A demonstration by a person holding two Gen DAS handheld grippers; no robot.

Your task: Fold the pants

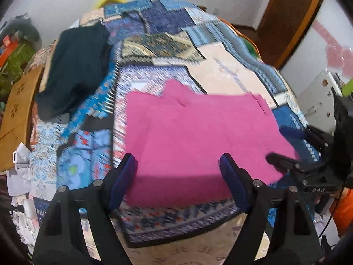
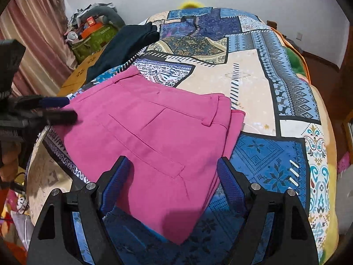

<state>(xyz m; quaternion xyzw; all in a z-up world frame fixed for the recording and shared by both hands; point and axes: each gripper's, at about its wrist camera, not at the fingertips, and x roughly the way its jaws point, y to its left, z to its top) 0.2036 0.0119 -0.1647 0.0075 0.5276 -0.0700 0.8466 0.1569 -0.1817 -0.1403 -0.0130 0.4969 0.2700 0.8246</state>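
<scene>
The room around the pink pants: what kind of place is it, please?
Most likely a home bedroom. The pink pants lie on a bed under a patchwork bedspread, a dark garment lies further back, and a curtain and a wooden door stand at the walls.

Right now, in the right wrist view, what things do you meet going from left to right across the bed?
Left gripper with dark blue pads, at the left edge → folded dark navy garment → folded pink fabric pants → cream patch of the blue patchwork bedspread → green and orange fabric at the bed's right edge.
</scene>
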